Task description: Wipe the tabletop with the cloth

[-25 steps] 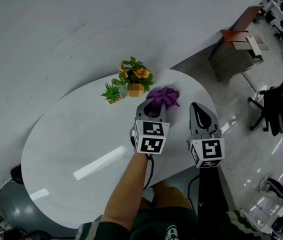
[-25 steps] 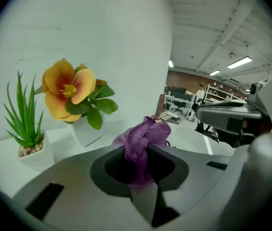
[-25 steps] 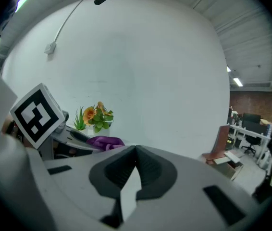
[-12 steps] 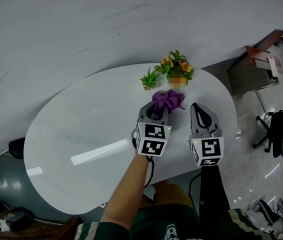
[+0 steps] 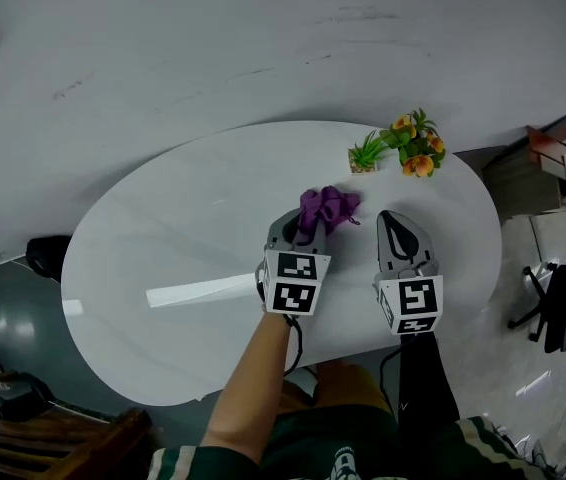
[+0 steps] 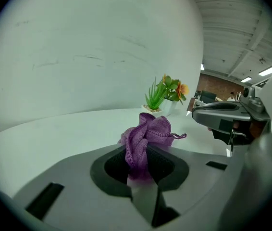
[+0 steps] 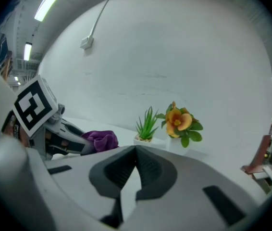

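Head view showed the crumpled purple knitted cloth [image 5: 328, 208] over the right-centre part of the table, bunched up ahead of the left tool [image 5: 306, 230]. Left gripper view confirmed the grip: the jaws were pressed together on the near end of the cloth, and the rest stood out in front as a loose wad with a small loop at one side. Whether the wad pressed on the surface or hung just above it could not be settled from any view.

White oval table [image 5: 163, 238] appeared glossy, with a bright streak of reflected light left of the tools. No spill, crumbs or wipe marks showed, so the area already covered could not be read off.

Right tool [image 5: 395, 226] hovered just beside the left one, on the cloth's right. Its jaws were closed on each other with nothing between them, and it took no part in the grip.

At the table's far right edge stood a small spiky green plant in a pale pot [image 5: 366, 153] and, touching or nearly so, an orange-flowered potted plant [image 5: 415, 146], both well apart from the cloth.

Judgement: the cloth was secured and positioned, so wiping was either early or mid-course. The broad left half and the near edge seemingly remained to be done, along with the strip around the pots.
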The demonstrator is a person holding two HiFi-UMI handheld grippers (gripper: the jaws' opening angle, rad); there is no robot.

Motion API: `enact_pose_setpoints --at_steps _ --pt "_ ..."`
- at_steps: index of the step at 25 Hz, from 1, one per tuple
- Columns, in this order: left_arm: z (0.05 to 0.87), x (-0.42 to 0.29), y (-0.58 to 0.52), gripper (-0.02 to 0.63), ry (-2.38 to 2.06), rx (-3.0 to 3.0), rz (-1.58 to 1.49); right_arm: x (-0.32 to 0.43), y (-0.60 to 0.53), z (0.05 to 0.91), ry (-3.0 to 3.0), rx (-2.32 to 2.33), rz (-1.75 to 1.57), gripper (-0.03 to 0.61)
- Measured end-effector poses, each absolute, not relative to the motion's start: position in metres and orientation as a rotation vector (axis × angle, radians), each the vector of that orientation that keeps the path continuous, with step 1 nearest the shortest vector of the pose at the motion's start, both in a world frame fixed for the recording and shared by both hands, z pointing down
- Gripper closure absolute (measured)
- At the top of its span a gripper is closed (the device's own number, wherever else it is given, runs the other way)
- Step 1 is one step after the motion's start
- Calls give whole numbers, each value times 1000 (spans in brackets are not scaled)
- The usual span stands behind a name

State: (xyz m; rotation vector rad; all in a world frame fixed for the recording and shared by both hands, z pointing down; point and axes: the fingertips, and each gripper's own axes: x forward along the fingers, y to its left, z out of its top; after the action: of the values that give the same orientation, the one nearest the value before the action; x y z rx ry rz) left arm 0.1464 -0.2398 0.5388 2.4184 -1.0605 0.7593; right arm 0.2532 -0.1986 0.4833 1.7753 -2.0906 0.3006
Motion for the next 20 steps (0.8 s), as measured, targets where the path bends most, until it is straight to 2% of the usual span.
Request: enact_pose_setpoints --at_steps 20 --pt "545 -28 -250 535 -1299 2247 722 93 -225 492 -2256 1495 267 575"
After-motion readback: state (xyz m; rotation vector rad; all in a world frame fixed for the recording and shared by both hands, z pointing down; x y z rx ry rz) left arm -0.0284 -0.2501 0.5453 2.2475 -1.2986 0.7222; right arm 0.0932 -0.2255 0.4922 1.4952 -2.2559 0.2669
